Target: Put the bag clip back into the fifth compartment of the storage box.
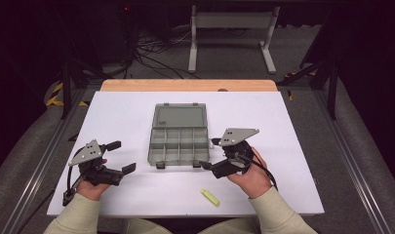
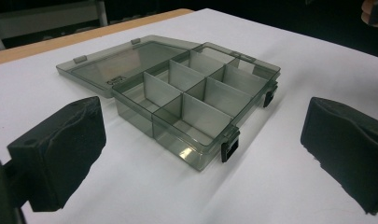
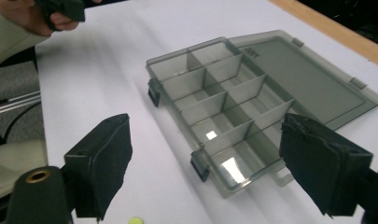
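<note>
A smoky grey compartment box (image 1: 178,146) lies in the middle of the white table (image 1: 122,117), its lid (image 1: 179,117) folded flat toward the far side. Its several compartments look empty. My left gripper (image 1: 122,157) hovers to the left of the box, open, with nothing between the pads. In the left gripper view the box (image 2: 196,107) sits ahead of the wide-apart jaws of the left gripper (image 2: 203,158). My right gripper (image 1: 210,154) is open close beside the box's front right corner. In the right gripper view that gripper (image 3: 212,163) frames the near end of the box (image 3: 224,107) without gripping it.
A small yellow-green piece (image 1: 210,197) lies near the front edge of the table, right of centre, and also as a yellow-green piece (image 3: 136,220) low in the right gripper view. Two black latches (image 1: 159,165) hang on the box's front. A wooden strip (image 1: 185,85) borders the far edge.
</note>
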{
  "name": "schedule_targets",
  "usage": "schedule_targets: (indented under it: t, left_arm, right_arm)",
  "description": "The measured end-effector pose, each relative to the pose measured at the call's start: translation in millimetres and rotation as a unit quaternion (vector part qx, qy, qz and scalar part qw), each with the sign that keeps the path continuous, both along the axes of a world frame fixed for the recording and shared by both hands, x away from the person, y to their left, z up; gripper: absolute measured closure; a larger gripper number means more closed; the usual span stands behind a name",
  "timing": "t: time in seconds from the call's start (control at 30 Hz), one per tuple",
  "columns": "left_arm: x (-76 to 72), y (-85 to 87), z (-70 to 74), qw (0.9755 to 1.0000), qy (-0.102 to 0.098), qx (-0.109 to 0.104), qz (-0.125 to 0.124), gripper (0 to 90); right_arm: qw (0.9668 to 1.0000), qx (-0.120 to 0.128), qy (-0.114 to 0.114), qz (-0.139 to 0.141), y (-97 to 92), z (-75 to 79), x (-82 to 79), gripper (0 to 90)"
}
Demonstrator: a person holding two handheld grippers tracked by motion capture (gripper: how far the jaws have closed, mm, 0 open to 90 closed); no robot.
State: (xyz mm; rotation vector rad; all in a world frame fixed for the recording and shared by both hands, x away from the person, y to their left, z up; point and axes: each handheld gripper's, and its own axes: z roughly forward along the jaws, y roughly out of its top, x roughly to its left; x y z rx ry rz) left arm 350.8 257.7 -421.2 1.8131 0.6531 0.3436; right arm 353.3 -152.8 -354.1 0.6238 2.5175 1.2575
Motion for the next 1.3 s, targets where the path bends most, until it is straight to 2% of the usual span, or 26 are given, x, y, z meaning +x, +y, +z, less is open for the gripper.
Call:
schedule_targets:
  t: [0.13, 0.4, 0.6, 1.17, 1.2, 1.3]
  left_arm:
    - [-0.7, -0.4, -0.1, 1.0000, -0.001, -0.003, 0.000, 0.8]
    - [-0.8, 0.3, 0.6, 1.0000, -0.001, 0.000, -0.002, 0.8]
    - [-0.8, 0.1, 0.5, 1.0000, 0.000, 0.000, -0.003, 0.8]
    - [-0.1, -0.7, -0.4, 1.0000, -0.001, 0.001, -0.003, 0.8]
    - [-0.1, -0.6, -0.4, 1.0000, -0.001, 0.002, -0.003, 0.8]
    - [0.0, -0.6, -0.4, 1.0000, 0.000, 0.001, -0.003, 0.8]
  right_arm:
    - [0.9998, -0.016, 0.006, 0.009, 4.7, -5.7, -4.2, 17.9]
    - [0.9977, -0.051, 0.039, 0.020, 12.0, -27.9, -10.2, 18.4]
    - [0.9962, -0.062, 0.055, 0.028, 14.9, -36.5, -14.0, 18.5]
    - [0.9857, -0.119, 0.102, 0.063, 28.0, -60.6, -24.7, 18.6]
    - [0.9843, -0.123, 0.108, 0.066, 29.6, -63.3, -25.4, 18.8]
    - [0.9831, -0.130, 0.110, 0.068, 30.2, -65.0, -25.7, 18.8]
